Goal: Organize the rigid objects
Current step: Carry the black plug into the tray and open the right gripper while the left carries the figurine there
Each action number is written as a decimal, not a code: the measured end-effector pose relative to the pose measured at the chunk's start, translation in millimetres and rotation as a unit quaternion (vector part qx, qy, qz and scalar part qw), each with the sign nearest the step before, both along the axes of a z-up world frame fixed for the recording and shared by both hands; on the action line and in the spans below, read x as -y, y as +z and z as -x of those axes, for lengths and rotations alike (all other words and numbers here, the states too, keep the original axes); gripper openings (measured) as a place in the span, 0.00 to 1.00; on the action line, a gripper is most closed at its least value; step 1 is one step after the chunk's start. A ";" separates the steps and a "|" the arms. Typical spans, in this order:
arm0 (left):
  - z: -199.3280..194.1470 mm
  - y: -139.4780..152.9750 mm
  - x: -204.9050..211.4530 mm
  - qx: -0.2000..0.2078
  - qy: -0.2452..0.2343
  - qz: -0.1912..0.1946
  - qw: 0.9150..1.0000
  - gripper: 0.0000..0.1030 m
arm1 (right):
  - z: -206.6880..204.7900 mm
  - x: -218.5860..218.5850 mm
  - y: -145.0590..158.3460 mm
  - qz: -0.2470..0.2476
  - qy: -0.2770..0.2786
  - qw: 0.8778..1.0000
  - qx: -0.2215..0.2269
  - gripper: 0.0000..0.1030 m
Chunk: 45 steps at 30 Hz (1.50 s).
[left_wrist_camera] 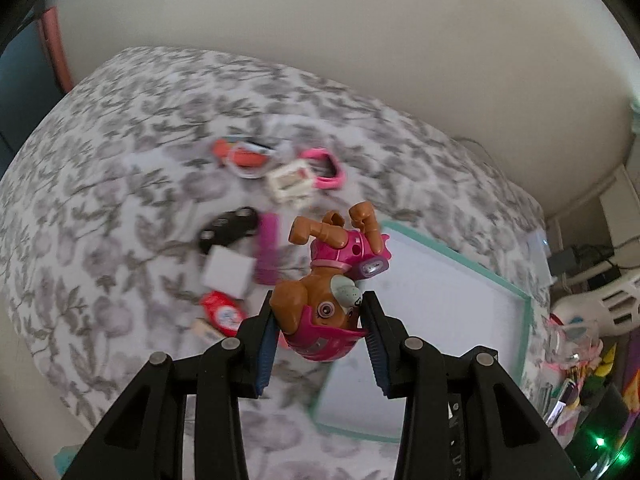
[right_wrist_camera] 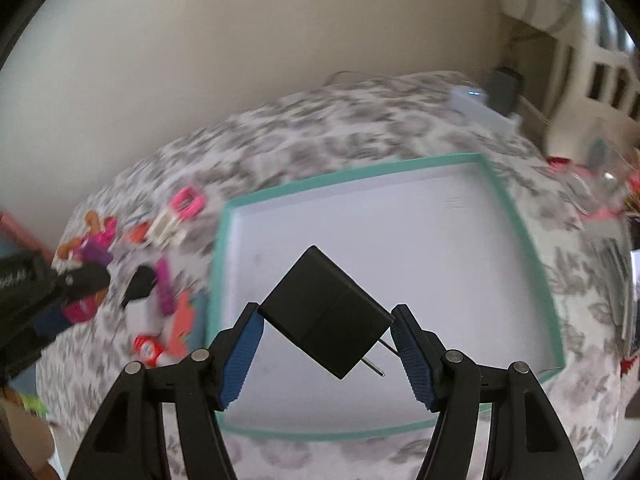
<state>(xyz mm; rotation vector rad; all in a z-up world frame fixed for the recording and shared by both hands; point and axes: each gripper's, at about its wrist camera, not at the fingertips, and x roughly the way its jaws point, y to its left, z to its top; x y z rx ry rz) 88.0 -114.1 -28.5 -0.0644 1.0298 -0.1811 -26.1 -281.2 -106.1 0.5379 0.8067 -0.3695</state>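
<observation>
Plain cream wall [right_wrist_camera: 240,60] behind a grey leaf-patterned bedspread [left_wrist_camera: 120,128]; white furniture [right_wrist_camera: 592,52] at right.

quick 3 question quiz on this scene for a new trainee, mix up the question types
1. True or false: the left hand-held gripper holds a toy dog figure.
2. Multiple choice: what is clamped in the right hand-held gripper?
A. a pink clip
B. a black plug adapter
C. a red tin
3. Fill in: the box lid on the bed has a rim of ______ colour.

Key
1. True: its fingers close on the figure's head, and the figure hangs upside down.
2. B: the adapter sits tilted between the fingers, its metal prongs pointing down and right, over the lid.
3. Teal; no object shows on the visible part of its white inside.
</observation>
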 end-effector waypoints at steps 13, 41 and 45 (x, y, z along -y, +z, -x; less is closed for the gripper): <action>-9.3 -32.0 78.0 -0.024 -0.039 -0.017 0.999 0.41 | 11.0 72.9 -9.2 0.031 -0.109 0.993 -0.019 0.67; -24.4 -84.7 100.8 -0.064 -0.068 -0.055 0.994 0.54 | -3.7 94.4 -40.6 0.030 -0.113 0.990 -0.078 0.67; -24.0 -80.7 101.3 -0.056 -0.069 -0.058 0.994 0.65 | -4.0 92.0 -35.9 0.040 -0.111 0.990 -0.077 0.68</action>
